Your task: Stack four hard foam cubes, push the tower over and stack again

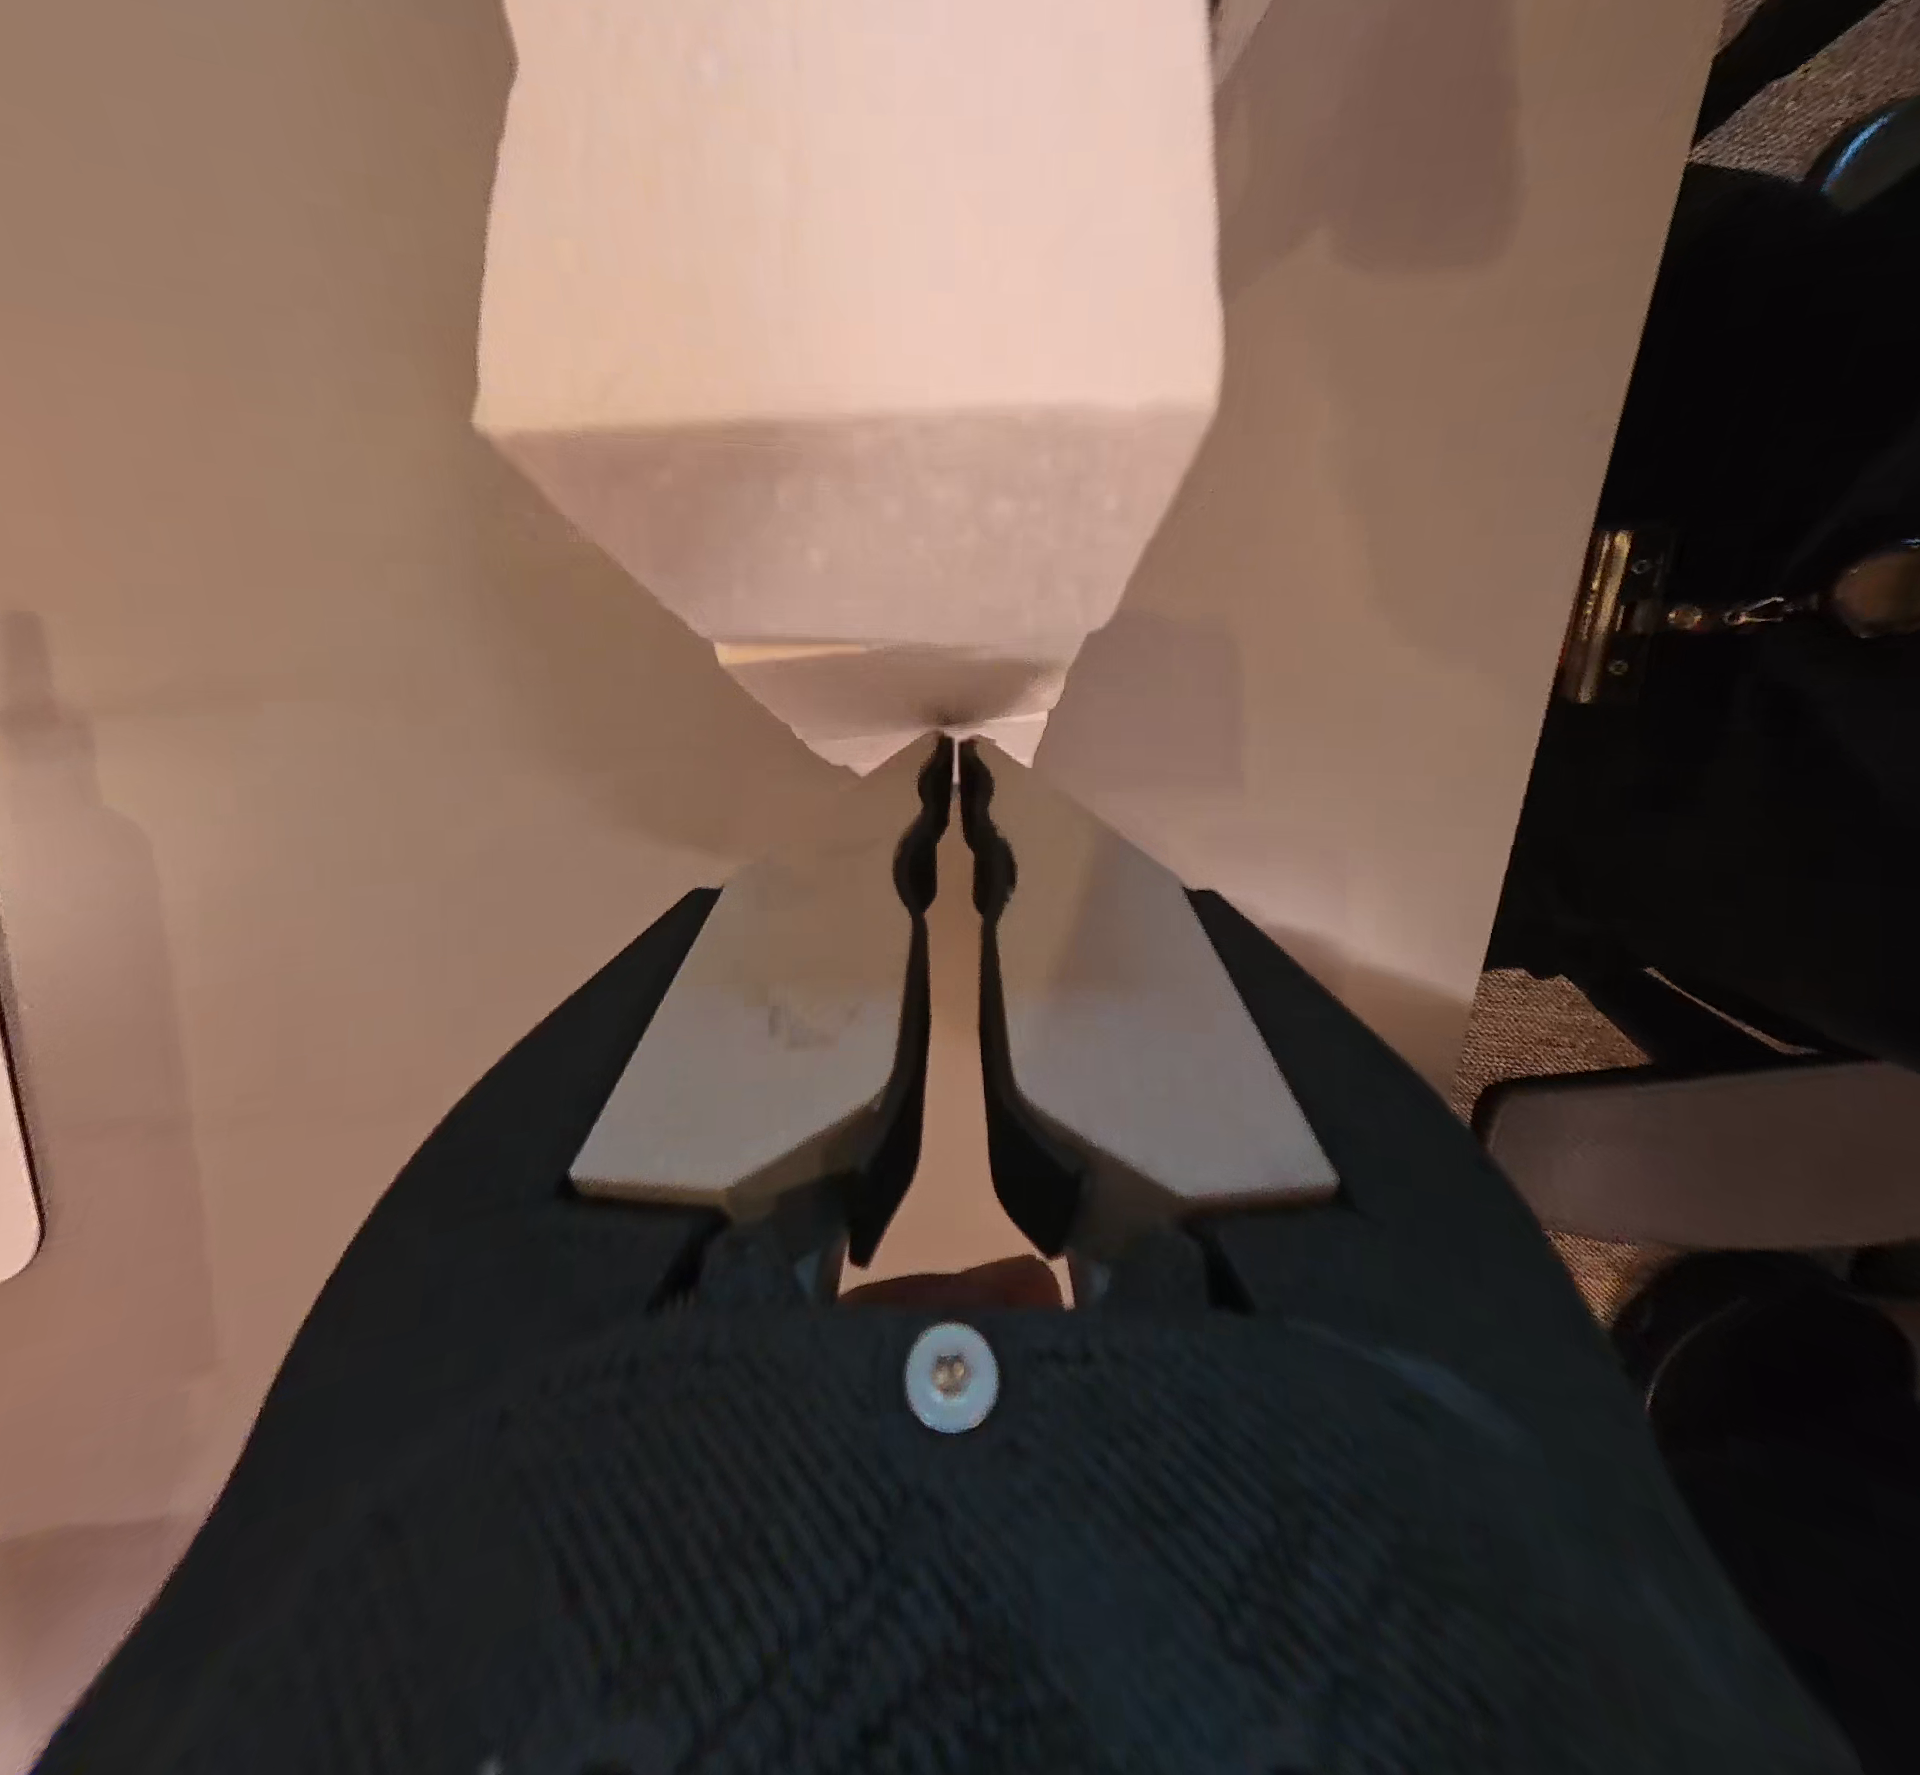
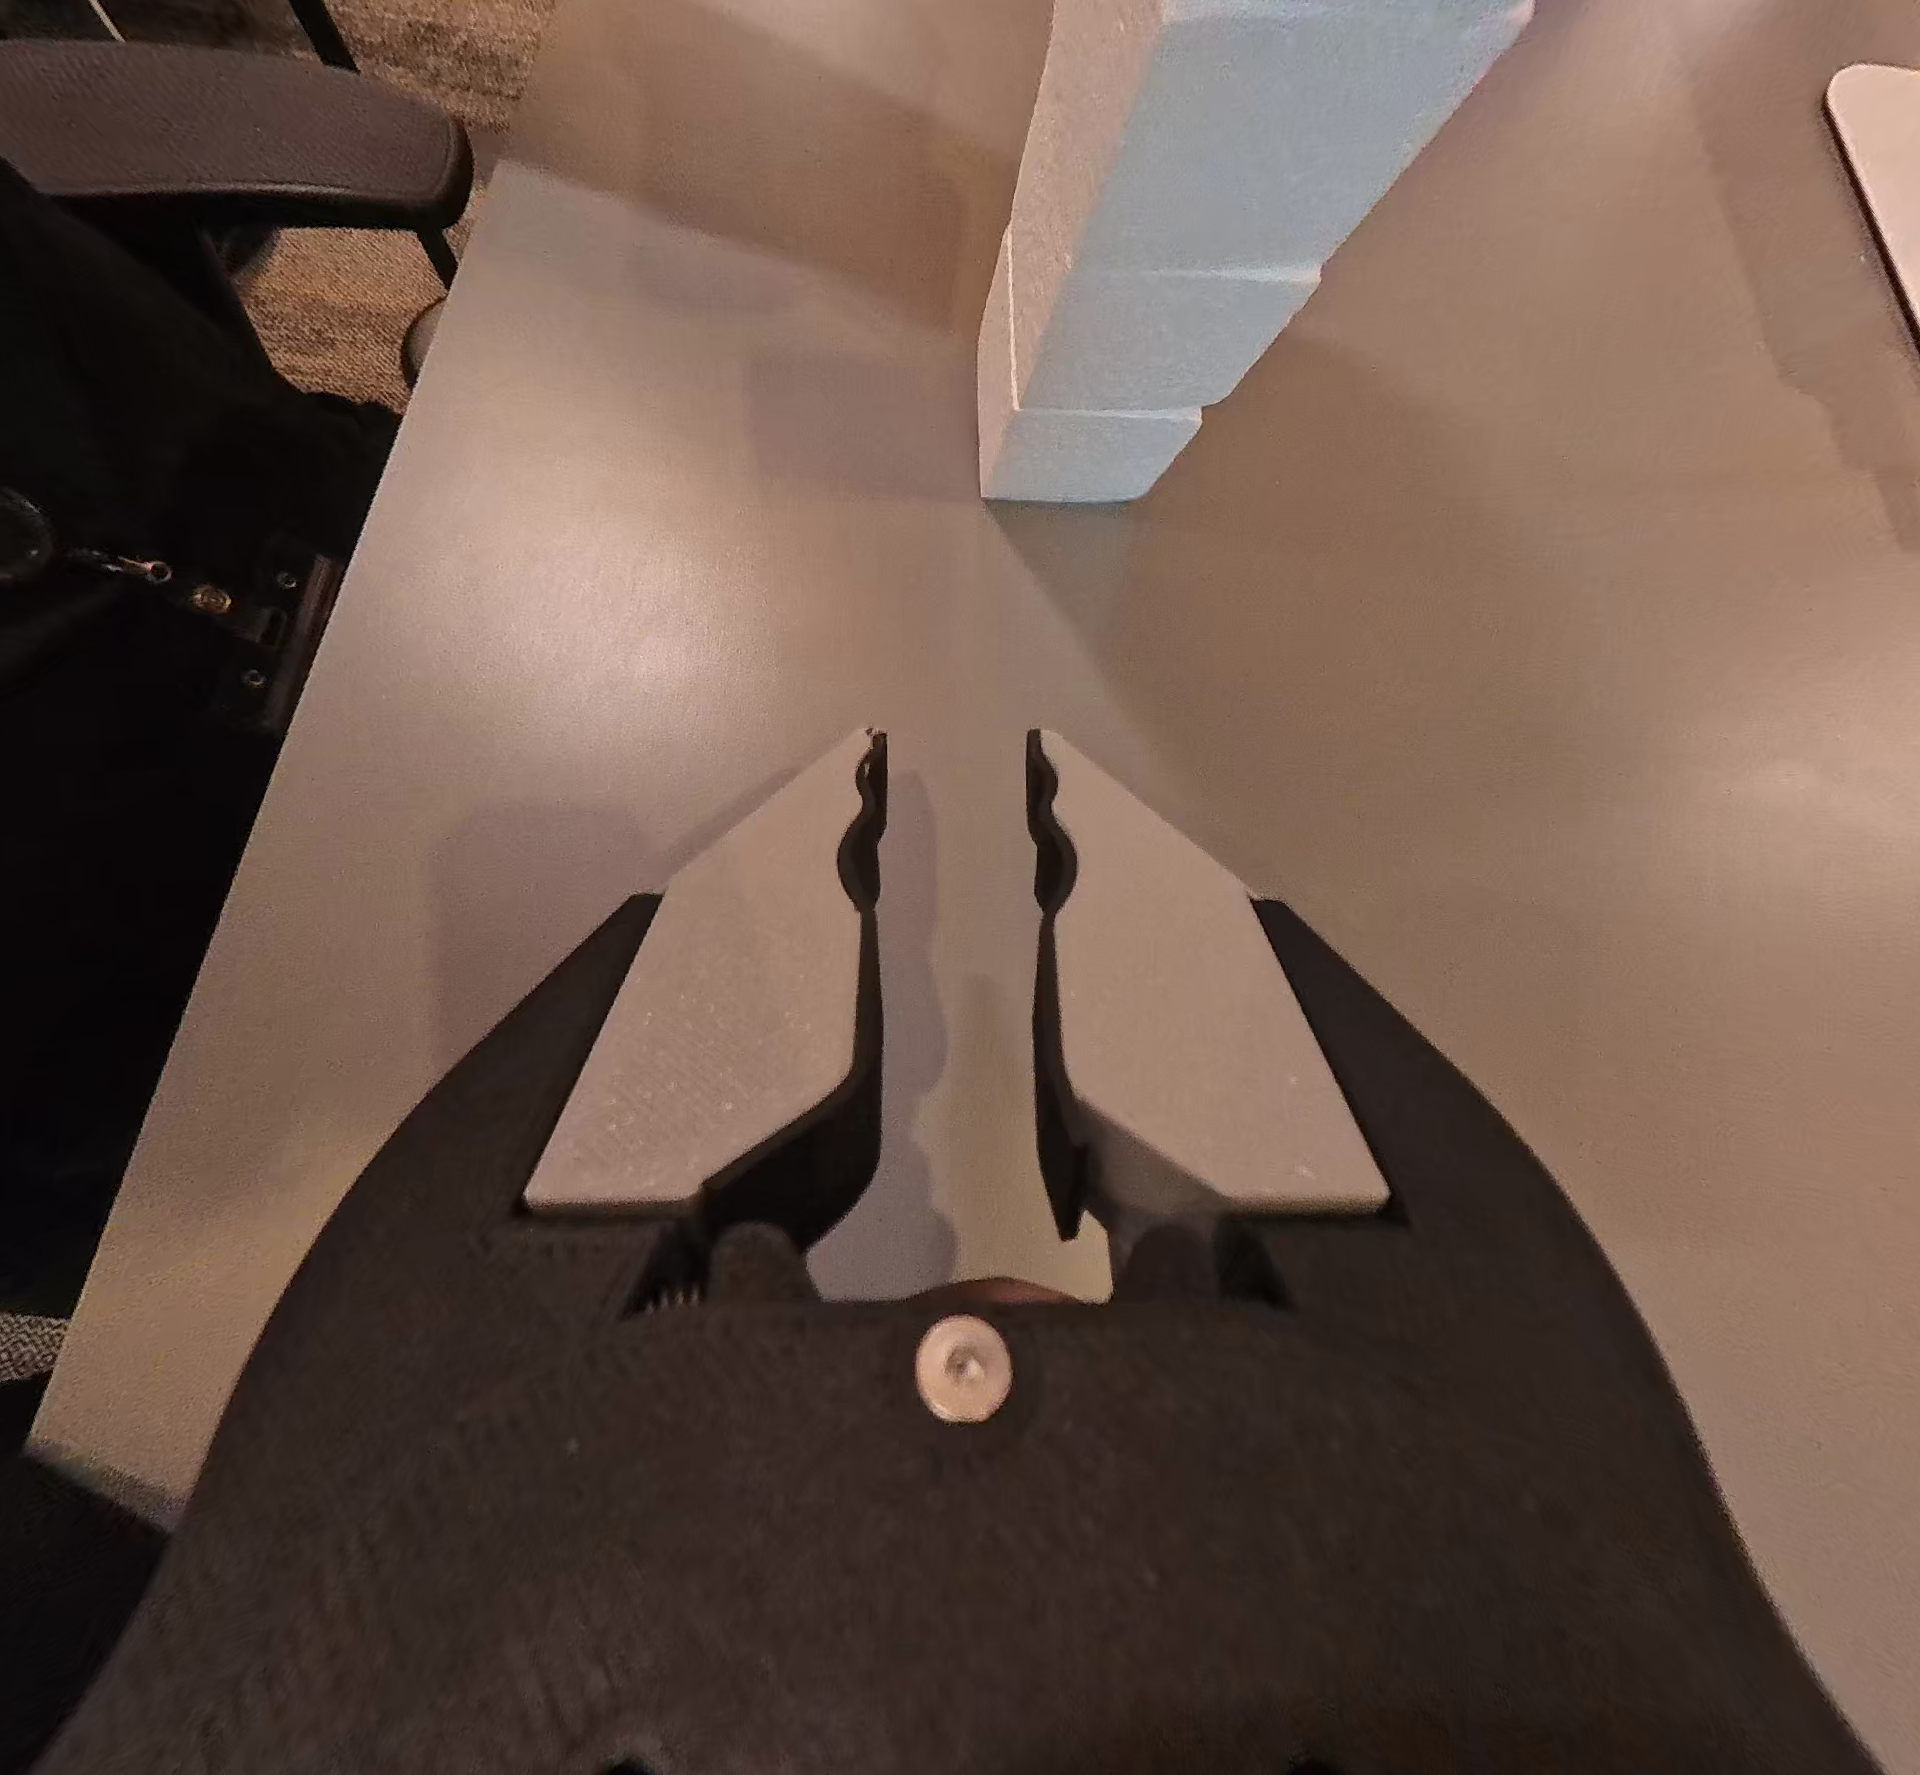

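Observation:
A tower of white hard foam cubes stands on the grey table, its cubes slightly offset; its top runs out of the right wrist view. In the left wrist view the tower fills the upper middle, seen from above and blurred. My left gripper is shut with nothing between its fingers, and its tips sit right at the near side of the tower; I cannot tell whether they touch it. My right gripper is open by a narrow gap and empty, above bare table, well short of the tower's base.
The table's edge runs along the right in the left wrist view, with a person in dark clothing beyond it. A chair armrest is past the table's left edge. A flat white object lies at the far right. One gripper's finger ends stand about 15 centimetres off the other's. Between my left fingertips and the flat white object there is roughly 40 centimetres.

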The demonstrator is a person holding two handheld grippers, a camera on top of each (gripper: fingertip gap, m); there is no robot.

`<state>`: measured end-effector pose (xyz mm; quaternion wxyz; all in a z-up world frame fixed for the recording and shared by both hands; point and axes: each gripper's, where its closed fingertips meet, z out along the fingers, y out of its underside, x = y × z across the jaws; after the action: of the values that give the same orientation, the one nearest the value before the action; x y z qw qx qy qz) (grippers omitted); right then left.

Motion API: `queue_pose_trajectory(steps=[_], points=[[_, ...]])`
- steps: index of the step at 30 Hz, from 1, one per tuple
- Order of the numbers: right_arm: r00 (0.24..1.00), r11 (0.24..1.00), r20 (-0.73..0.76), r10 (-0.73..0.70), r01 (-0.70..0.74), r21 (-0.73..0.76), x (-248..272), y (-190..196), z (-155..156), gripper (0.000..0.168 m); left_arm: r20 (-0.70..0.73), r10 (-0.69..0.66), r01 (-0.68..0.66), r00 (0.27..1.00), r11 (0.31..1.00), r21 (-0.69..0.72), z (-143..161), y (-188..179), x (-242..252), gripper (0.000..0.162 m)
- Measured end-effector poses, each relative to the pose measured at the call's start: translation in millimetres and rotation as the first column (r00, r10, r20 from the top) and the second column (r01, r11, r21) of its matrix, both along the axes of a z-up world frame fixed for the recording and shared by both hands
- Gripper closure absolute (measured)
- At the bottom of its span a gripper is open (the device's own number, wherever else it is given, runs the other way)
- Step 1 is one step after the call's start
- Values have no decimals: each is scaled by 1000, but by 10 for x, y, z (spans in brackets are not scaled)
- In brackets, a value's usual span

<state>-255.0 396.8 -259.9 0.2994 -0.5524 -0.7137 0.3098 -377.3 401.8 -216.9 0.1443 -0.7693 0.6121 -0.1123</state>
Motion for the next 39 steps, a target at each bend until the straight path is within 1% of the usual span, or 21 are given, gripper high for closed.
queue_pose_trajectory(steps=[3,7,11,14,21,25,28,32,35,37,38,39], points=[[999,999,-24,-33,33,13,84,77,70,146,11,-10,10,1000,1000,3,-18,8,61,162],[989,990,-47,-142,142,18,260,330,116,147,37,5,-6,999,1000,23,-50,74,130,162],[959,959,-7,-284,284,7,497,653,-11,147,118,48,-53,992,998,38,-47,147,210,160],[958,956,10,-288,288,-48,518,673,-86,147,172,80,-88,982,995,41,-96,175,201,160],[961,964,101,-258,263,-40,570,597,-256,147,240,134,-144,961,989,25,-260,107,30,158],[961,963,90,-262,267,-48,577,601,-236,147,302,178,-201,937,978,48,-306,158,-94,156],[961,963,79,-264,267,-42,549,613,-221,147,329,259,-294,908,954,60,-417,332,-235,154],[955,956,48,-292,292,4,503,698,-175,148,369,364,-429,855,897,109,-594,651,-456,153],[941,940,13,-337,336,67,507,824,-112,148,477,413,-535,775,831,150,-620,898,-609,154],[929,923,-38,-369,371,103,500,915,-28,148,529,448,-592,721,795,134,-659,988,-726,160],[921,914,-63,-385,390,113,492,958,17,148,521,470,-605,712,788,116,-689,1001,-782,156],[911,902,-85,-404,412,127,485,1006,58,148,509,488,-618,710,778,116,-707,1018,-844,148]])
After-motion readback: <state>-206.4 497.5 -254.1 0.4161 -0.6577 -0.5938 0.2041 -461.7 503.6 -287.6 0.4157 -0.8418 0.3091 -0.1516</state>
